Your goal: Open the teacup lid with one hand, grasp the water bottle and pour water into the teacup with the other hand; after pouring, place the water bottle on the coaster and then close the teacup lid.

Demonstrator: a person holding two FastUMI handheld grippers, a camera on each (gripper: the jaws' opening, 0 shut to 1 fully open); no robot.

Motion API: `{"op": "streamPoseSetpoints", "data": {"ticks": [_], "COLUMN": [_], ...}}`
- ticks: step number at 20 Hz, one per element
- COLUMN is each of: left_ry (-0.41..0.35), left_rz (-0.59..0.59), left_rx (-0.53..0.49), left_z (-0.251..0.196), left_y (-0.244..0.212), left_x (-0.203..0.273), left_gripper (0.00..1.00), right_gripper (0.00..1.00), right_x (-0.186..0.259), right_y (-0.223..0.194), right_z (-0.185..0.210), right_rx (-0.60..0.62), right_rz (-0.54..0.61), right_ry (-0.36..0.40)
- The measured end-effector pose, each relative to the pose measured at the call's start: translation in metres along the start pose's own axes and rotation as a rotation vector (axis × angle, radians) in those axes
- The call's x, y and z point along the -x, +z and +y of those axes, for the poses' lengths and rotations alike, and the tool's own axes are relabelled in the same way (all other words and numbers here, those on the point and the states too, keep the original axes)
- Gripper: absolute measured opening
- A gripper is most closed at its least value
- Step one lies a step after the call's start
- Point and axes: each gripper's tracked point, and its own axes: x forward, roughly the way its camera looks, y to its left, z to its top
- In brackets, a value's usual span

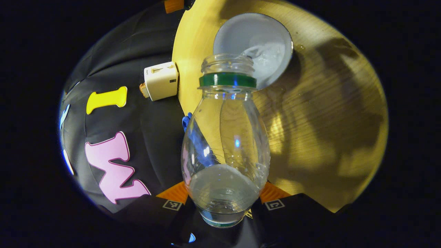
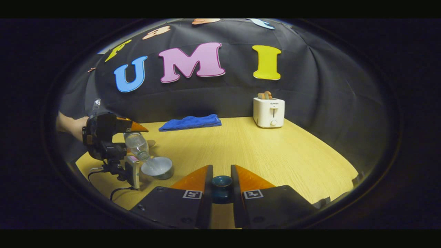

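In the left gripper view my left gripper (image 1: 225, 194) is shut on the lower body of a clear water bottle (image 1: 225, 137) with a green neck ring and no cap. The bottle is tipped forward, its mouth over the open pale teacup (image 1: 255, 41), and water runs into the cup. From the right gripper view, the left gripper (image 2: 136, 132) tilts the bottle (image 2: 137, 146) above the teacup (image 2: 158, 168) at the table's left. My right gripper (image 2: 221, 175) is shut on the dark knob of the teacup lid (image 2: 221, 182), held above the table.
A white toaster (image 2: 268, 112) stands at the back right of the yellow wooden table (image 2: 275, 155), and a folded blue cloth (image 2: 190, 122) lies at the back centre. A hand (image 2: 72, 127) holds the left gripper. Cables trail near the table's left edge.
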Motion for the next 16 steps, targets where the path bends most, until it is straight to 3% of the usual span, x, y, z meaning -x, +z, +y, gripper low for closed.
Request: {"op": "streamPoseSetpoints", "data": {"ticks": [4, 6, 9, 10, 11, 12, 14, 15, 16], "left_ry": [0.011, 0.024, 0.032, 0.030, 0.040, 0.049, 0.073, 0.080, 0.085], "left_rz": [-0.002, -0.002, -0.002, 0.001, 0.006, 0.005, -0.002, -0.004, -0.005], "left_rx": [-0.041, -0.065, -0.094, -0.098, -0.108, -0.115, -0.129, -0.136, -0.142], "left_z": [0.003, 0.004, 0.011, 0.012, 0.015, 0.017, 0.021, 0.022, 0.024], "left_y": [-0.002, 0.000, -0.003, -0.003, -0.003, -0.002, 0.001, 0.001, 0.002], "left_x": [0.000, 0.001, -0.001, -0.002, -0.001, 0.000, 0.000, 0.000, 0.001], "left_gripper": [0.71, 0.71, 0.71, 0.71, 0.71, 0.71, 0.71, 0.71, 0.72], "right_gripper": [0.29, 0.24, 0.34, 0.29, 0.34, 0.29, 0.34, 0.29, 0.34], "right_x": [0.002, 0.001, 0.002, 0.003, 0.004, 0.004, 0.003, 0.003, 0.004], "right_y": [-0.005, -0.004, -0.003, -0.003, -0.003, -0.003, -0.005, -0.006, -0.006], "right_z": [0.002, 0.003, 0.003, 0.003, 0.003, 0.003, 0.002, 0.001, 0.001], "right_rx": [-0.001, -0.001, -0.001, -0.001, -0.002, -0.002, -0.001, -0.001, -0.001], "right_rz": [0.017, 0.017, 0.013, 0.013, 0.013, 0.014, 0.015, 0.017, 0.020], "right_ry": [0.010, 0.014, 0.017, 0.017, 0.018, 0.018, 0.019, 0.020, 0.020]}}
